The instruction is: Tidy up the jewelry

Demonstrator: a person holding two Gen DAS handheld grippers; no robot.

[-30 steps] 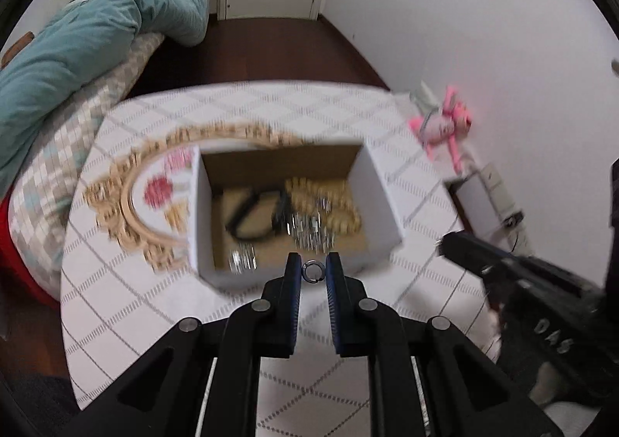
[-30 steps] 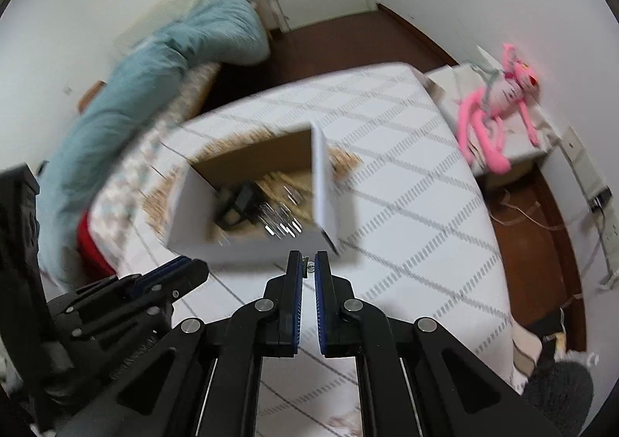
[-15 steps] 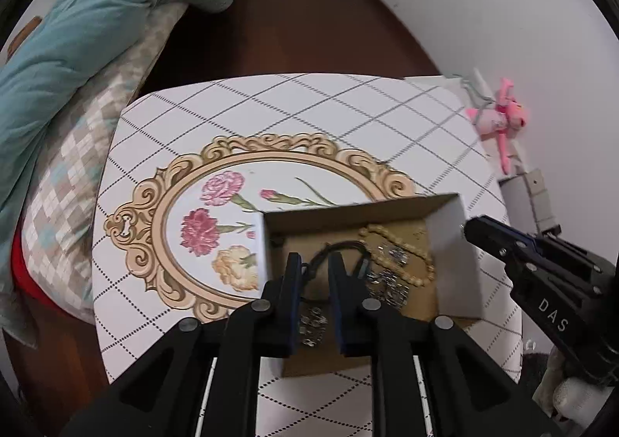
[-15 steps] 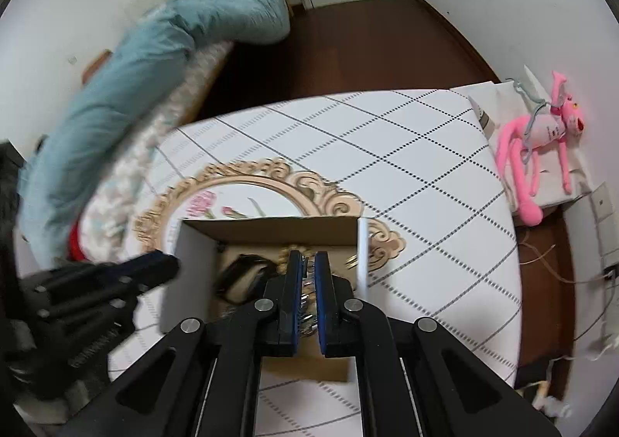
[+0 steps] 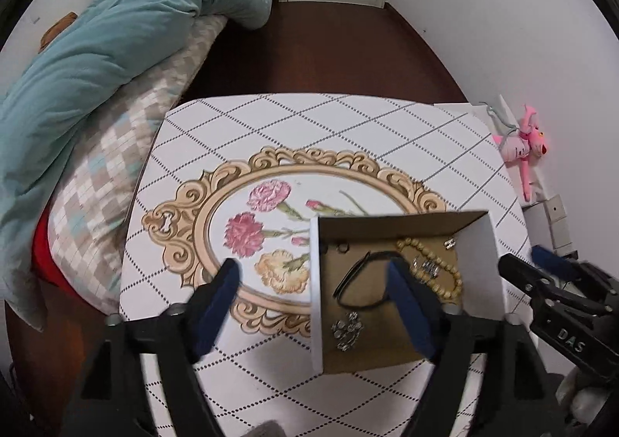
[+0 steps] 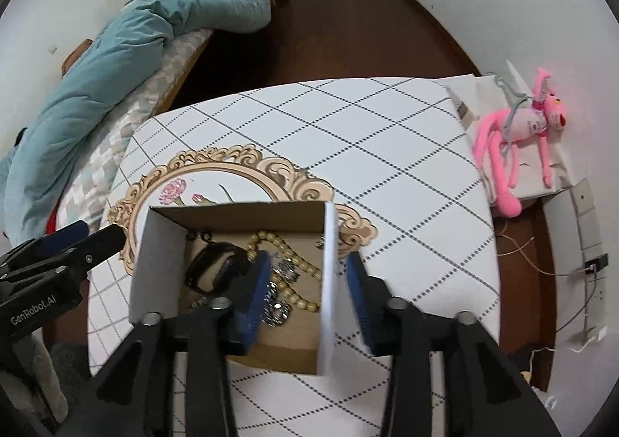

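Note:
A white cardboard box with a brown inside stands on the patterned table. It holds a black band, a beaded bracelet, small rings and silver pieces. My left gripper is open and empty, straddling the box's left wall. My right gripper is open and empty, straddling the box's right wall. The box also shows in the right wrist view with the band and beads.
A bed with a teal duvet lies left of the table. A pink plush toy lies on a white block at the right. Cables and a wall socket are at the far right. Dark wood floor lies behind.
Both grippers went from shut to wide open above the box. The small ring held by the left gripper one second ago is gone from its fingers; rings lie in the box.

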